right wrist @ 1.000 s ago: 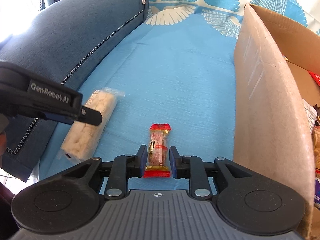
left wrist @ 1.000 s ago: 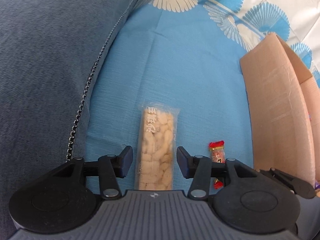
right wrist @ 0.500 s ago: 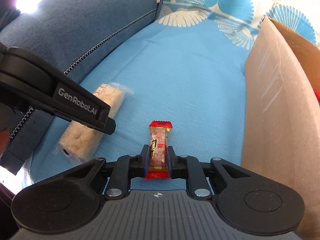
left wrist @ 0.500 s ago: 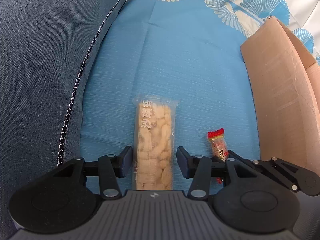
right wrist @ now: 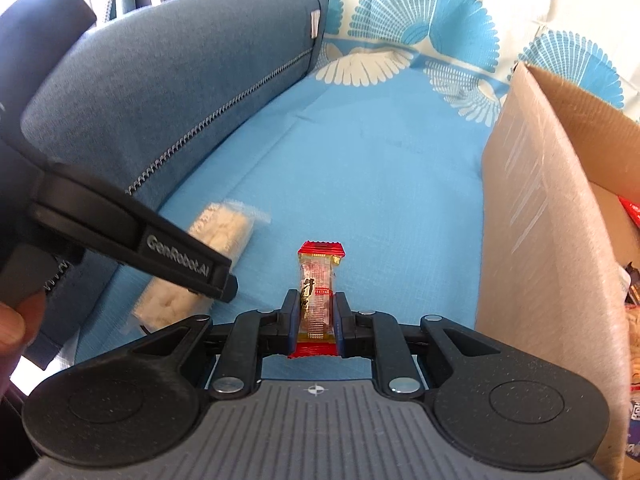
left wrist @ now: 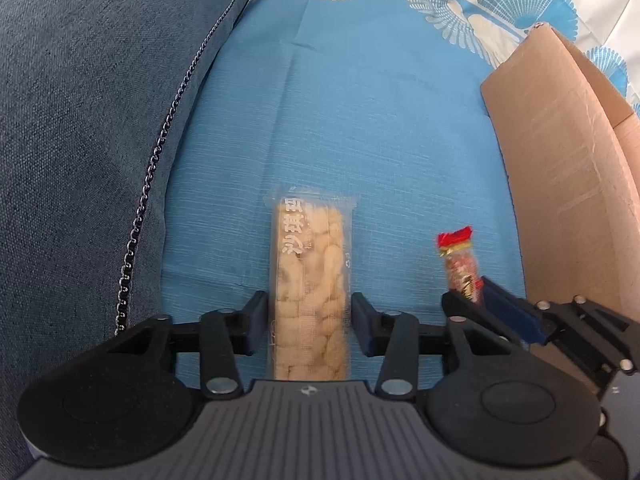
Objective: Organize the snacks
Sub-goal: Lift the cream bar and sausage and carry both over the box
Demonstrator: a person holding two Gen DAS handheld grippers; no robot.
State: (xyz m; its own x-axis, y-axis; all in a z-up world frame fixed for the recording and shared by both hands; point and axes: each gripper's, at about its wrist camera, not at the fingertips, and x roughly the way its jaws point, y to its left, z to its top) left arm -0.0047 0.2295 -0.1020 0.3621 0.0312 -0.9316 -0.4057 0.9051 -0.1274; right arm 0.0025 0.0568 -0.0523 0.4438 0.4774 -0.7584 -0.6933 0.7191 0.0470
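Note:
A long clear pack of pale puffed biscuits [left wrist: 310,284] lies on the blue cloth between the fingers of my left gripper [left wrist: 308,322]. The jaws stand close to its sides, and I cannot tell if they press it. The pack also shows in the right wrist view [right wrist: 200,264]. My right gripper [right wrist: 317,318] is shut on a small red-ended candy bar [right wrist: 318,294] and holds it lifted off the cloth. The bar also shows in the left wrist view [left wrist: 460,264], held in the right gripper's fingers [left wrist: 508,312].
An open cardboard box [right wrist: 536,248] stands at the right with several snack packs inside [right wrist: 632,320]. A dark blue sofa cushion [right wrist: 160,92] with a zip runs along the left. Blue patterned cloth [left wrist: 352,120] covers the seat between them.
My right gripper has closed on the candy bar and lifted it off the cloth. My left gripper's fingers have drawn in to the sides of the biscuit pack.

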